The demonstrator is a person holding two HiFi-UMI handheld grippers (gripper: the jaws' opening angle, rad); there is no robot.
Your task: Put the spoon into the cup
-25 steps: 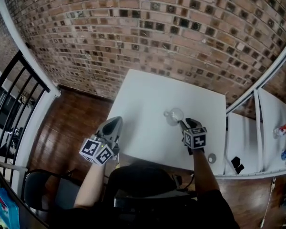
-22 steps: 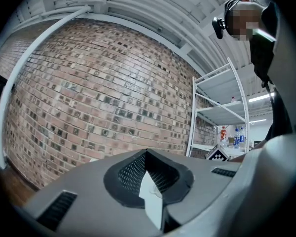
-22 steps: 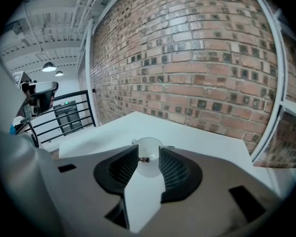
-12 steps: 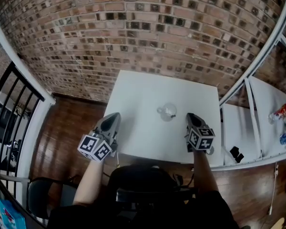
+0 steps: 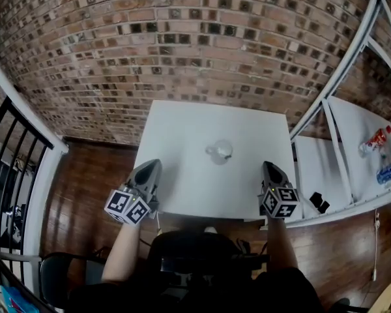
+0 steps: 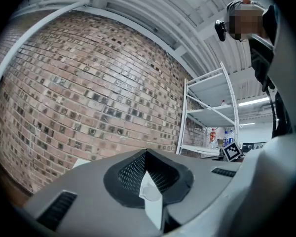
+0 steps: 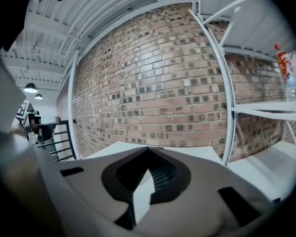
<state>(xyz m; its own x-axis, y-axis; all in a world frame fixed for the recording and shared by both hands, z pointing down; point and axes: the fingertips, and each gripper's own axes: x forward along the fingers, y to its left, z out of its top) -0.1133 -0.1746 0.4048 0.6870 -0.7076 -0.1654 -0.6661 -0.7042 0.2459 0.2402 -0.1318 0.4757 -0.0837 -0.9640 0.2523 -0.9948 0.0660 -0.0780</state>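
Observation:
A clear glass cup (image 5: 220, 151) stands near the middle of the white table (image 5: 182, 135). A small pale shape sticks out at its left rim; I cannot tell whether that is the spoon. My left gripper (image 5: 154, 163) hangs over the table's near left edge, shut and empty, well apart from the cup. My right gripper (image 5: 268, 165) is over the near right edge, also shut with nothing between its jaws. In the left gripper view (image 6: 146, 152) and the right gripper view (image 7: 148, 149) the jaws meet at the tip, with only brick wall ahead.
A brick wall (image 5: 202, 38) stands behind the table. White metal shelving (image 5: 339, 142) with bottles (image 5: 373, 140) and a small black object (image 5: 316, 202) stands at the right. A black railing (image 5: 13, 155) is at the left, with wooden floor (image 5: 91, 175) below.
The right gripper has drawn back from the cup to the table's near right edge, and its jaws have shut. The left gripper has barely moved. The head view has shifted.

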